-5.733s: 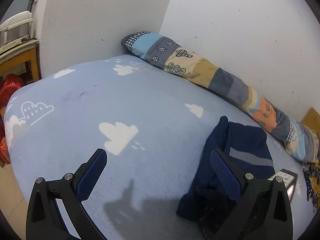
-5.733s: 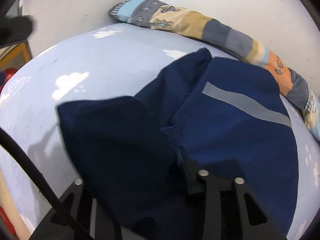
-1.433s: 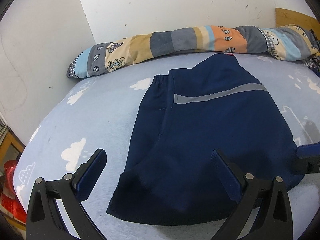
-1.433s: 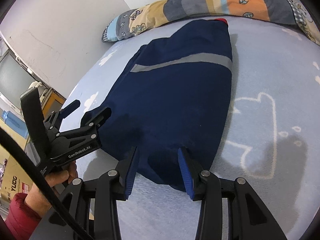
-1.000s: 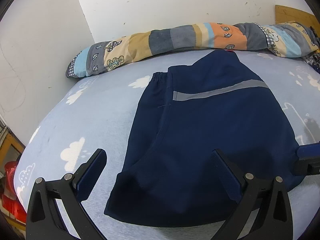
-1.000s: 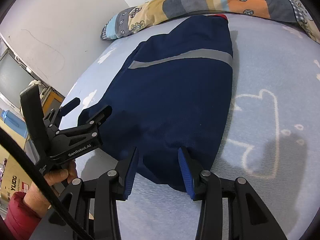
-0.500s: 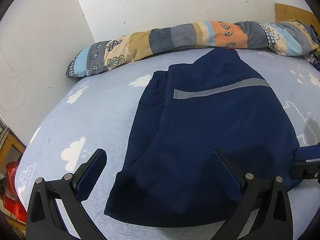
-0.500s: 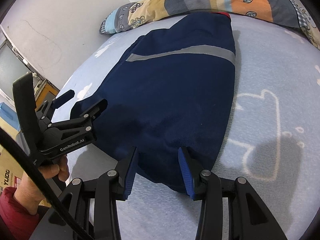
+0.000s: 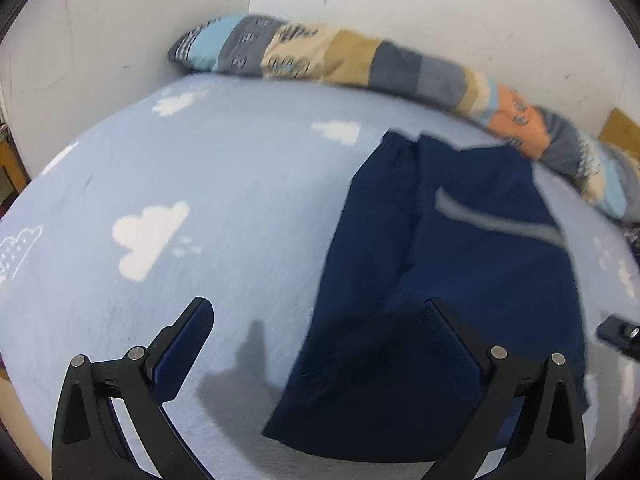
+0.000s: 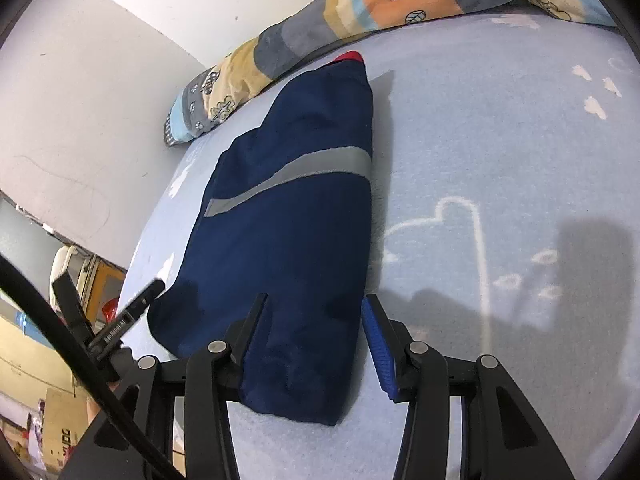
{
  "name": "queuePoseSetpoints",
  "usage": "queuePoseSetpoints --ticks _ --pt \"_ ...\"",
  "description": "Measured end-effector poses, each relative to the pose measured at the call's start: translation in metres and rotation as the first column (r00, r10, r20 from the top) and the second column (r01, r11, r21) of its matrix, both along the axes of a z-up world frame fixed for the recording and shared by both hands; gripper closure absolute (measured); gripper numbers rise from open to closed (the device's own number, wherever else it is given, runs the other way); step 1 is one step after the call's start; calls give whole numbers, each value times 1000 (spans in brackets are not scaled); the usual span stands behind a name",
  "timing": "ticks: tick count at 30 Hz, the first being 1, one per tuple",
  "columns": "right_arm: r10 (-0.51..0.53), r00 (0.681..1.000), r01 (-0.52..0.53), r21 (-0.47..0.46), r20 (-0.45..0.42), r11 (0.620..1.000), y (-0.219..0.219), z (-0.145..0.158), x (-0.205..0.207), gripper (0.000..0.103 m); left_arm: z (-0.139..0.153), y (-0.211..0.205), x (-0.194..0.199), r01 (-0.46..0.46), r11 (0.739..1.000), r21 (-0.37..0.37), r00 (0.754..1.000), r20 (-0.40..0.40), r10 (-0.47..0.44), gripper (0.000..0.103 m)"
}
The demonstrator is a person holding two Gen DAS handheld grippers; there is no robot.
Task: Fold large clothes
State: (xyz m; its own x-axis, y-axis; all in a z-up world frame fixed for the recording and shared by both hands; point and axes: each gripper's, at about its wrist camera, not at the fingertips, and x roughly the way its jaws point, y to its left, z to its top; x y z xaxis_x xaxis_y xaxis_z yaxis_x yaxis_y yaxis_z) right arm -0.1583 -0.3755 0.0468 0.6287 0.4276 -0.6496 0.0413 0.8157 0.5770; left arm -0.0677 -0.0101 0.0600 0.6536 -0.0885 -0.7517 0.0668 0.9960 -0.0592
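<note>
A dark navy garment with a grey reflective stripe [image 9: 460, 264] lies folded lengthwise on the light blue bed sheet [image 9: 200, 216]; it also shows in the right wrist view [image 10: 296, 240]. My left gripper [image 9: 320, 320] is open and empty, at the garment's near left corner, its right finger over the cloth. My right gripper [image 10: 314, 316] is open, its jaws on either side of the garment's near right end, holding nothing. The left gripper also shows at the left edge of the right wrist view [image 10: 136, 308].
A long patchwork bolster [image 9: 380, 68] lies along the white wall at the back of the bed, also in the right wrist view [image 10: 320, 32]. The bed's left edge drops off toward wooden furniture [image 10: 100, 284] and cardboard boxes [image 10: 56, 420].
The left gripper has swung left, so the garment now sits to the right in its view. The right gripper has moved forward over the garment's near end. Both stay open.
</note>
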Motion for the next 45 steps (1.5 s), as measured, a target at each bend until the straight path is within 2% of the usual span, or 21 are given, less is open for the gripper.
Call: queuePoseSetpoints --ticks 3,5,7,8,10,12,14,16,19,22,24,26,29,32,35,37,39,43,45 --pt "6 1000 -5 -38 28 999 5 8 4 55 -17 -5 6 14 999 45 997 -81 -11 0" --pt "32 999 -31 -83 8 996 13 5 8 61 -19 -7 7 20 999 49 996 -88 -16 0" --pt "61 997 -66 -96 -53 993 23 -11 15 61 -17 -8 6 26 998 54 997 -79 -22 0" --pt "60 996 -66 -94 -69 993 23 -19 15 57 -14 -8 6 27 998 54 997 -73 -23 0" --pt "44 996 -49 -57 -77 997 18 -18 16 56 -4 -5 4 20 999 41 999 -39 -19 0" --pt "30 999 -31 -25 -38 999 10 -6 13 56 7 1 2 -2 1000 11 1000 4 2 0" --pt "15 1000 -15 -54 2 998 6 5 9 56 11 8 2 -21 1000 -23 1000 17 22 0" --pt "9 1000 -7 -73 22 997 5 10 7 56 6 9 6 -26 999 -30 1000 -11 26 0" --pt "15 1000 -15 -82 -3 997 10 2 9 56 -8 3 10 -11 1000 14 998 -65 12 0" --pt "32 998 -38 -137 -50 990 17 -12 15 55 -17 -3 11 16 1000 26 994 -109 -13 0" --pt "58 995 -65 -102 -76 993 19 -22 19 52 -15 -5 9 20 999 42 995 -95 -16 0" --pt "42 996 -48 -72 -82 996 15 -22 19 51 -9 -5 7 17 999 48 998 -66 -13 0" --pt "18 999 -21 -73 -35 997 9 -8 16 51 5 2 4 -18 1000 20 1000 -8 18 0" --pt "-15 1000 16 -55 22 998 2 6 11 51 12 12 3 -62 998 -15 998 15 62 0" --pt "-38 996 42 -46 81 998 -3 18 8 51 10 16 4 -75 997 -34 997 4 75 0" --pt "-37 995 37 -7 88 999 -6 18 9 51 7 16 8 -72 997 -35 997 -4 72 0" --pt "-47 997 44 40 68 998 -12 11 10 51 4 17 13 -66 996 -55 998 -23 65 0" --pt "-56 998 53 129 16 990 -22 -4 12 51 -6 23 24 -44 986 -160 994 -101 28 0" --pt "-50 999 50 174 -2 984 -23 -10 14 51 -10 24 27 -40 982 -185 992 -124 17 0"
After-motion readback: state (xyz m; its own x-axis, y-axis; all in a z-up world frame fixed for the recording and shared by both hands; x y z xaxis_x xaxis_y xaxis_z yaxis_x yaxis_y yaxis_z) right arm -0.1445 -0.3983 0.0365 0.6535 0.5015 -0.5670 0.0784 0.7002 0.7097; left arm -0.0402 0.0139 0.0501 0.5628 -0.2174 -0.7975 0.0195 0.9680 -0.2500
